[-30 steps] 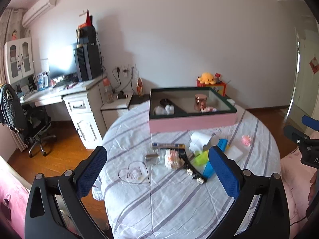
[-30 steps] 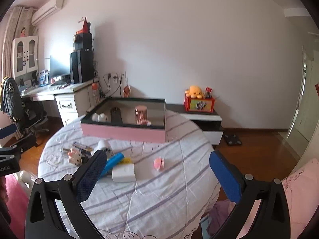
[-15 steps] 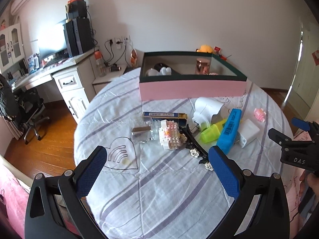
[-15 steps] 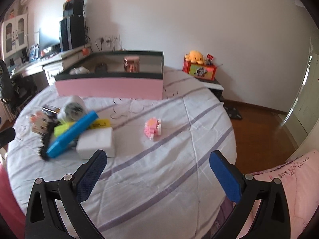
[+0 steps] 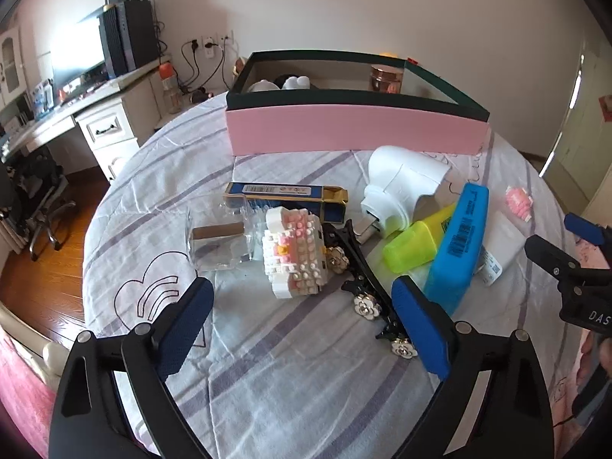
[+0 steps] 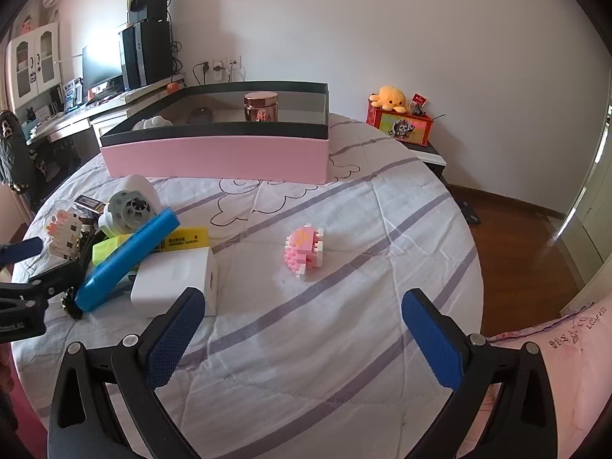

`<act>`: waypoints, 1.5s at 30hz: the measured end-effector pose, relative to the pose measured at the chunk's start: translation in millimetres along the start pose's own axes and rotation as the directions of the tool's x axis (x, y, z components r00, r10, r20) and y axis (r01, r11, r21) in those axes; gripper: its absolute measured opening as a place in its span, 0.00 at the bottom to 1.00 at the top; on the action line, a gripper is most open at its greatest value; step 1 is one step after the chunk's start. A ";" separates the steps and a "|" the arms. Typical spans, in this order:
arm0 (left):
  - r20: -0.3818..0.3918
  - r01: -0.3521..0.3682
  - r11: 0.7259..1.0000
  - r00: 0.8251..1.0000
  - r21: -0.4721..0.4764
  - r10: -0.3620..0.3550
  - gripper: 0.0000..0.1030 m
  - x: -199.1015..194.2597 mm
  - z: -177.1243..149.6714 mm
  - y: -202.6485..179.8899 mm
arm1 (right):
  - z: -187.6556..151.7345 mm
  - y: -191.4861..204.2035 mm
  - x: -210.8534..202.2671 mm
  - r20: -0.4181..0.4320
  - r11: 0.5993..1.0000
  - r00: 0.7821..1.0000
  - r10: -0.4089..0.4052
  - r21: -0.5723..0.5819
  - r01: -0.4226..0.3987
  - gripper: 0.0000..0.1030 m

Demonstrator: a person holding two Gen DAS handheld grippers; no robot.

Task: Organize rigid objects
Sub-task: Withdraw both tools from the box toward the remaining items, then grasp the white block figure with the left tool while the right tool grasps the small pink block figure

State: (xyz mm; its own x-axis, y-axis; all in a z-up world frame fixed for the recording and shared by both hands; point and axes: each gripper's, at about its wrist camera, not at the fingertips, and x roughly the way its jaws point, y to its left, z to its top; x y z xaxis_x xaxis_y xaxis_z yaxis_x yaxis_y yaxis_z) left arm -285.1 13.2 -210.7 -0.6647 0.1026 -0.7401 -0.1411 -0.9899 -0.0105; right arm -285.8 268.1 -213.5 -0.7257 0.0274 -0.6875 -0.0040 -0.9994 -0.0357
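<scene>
Open right hand-held gripper [image 6: 302,329] above striped tablecloth [image 6: 344,344], pink brick toy [image 6: 305,249] ahead

A wrinkled, matt cotton-like tablecloth [image 5: 290,375] with printed stripes covers the table. The pink box [image 5: 355,132] looks like smooth matt card. The copper jar [image 6: 261,106] shines like metal. The blue case [image 5: 457,246] is glossy plastic; the brick figure [image 5: 294,254] is studded plastic. The floor [image 6: 516,252] is polished wood.
</scene>
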 end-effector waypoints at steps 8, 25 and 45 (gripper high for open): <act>0.005 0.078 0.996 0.997 -0.054 -0.077 0.81 -7.6 0.9 24.0 | 7.5 -5.2 4.9 0.002 1.000 1.000 0.015 0.009 -0.015 1.00; 0.013 0.041 0.998 0.999 0.050 -0.042 0.29 14.2 14.4 22.1 | 22.5 -21.4 19.0 -0.008 0.997 0.999 0.038 0.070 -0.037 1.00; 0.014 0.062 0.996 0.998 0.068 -0.064 0.25 11.7 13.8 22.8 | 34.9 -18.9 49.6 -0.091 0.998 0.994 0.067 0.012 -0.066 0.42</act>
State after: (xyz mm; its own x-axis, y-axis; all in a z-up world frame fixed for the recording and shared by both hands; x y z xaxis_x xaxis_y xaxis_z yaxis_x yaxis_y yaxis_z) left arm -306.2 -6.9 -210.3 -0.6647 0.1666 -0.7283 -0.2317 -0.9727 -0.0110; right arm -345.7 287.5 -221.6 -0.6590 -0.0374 -0.7512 0.0357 -0.9992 0.0184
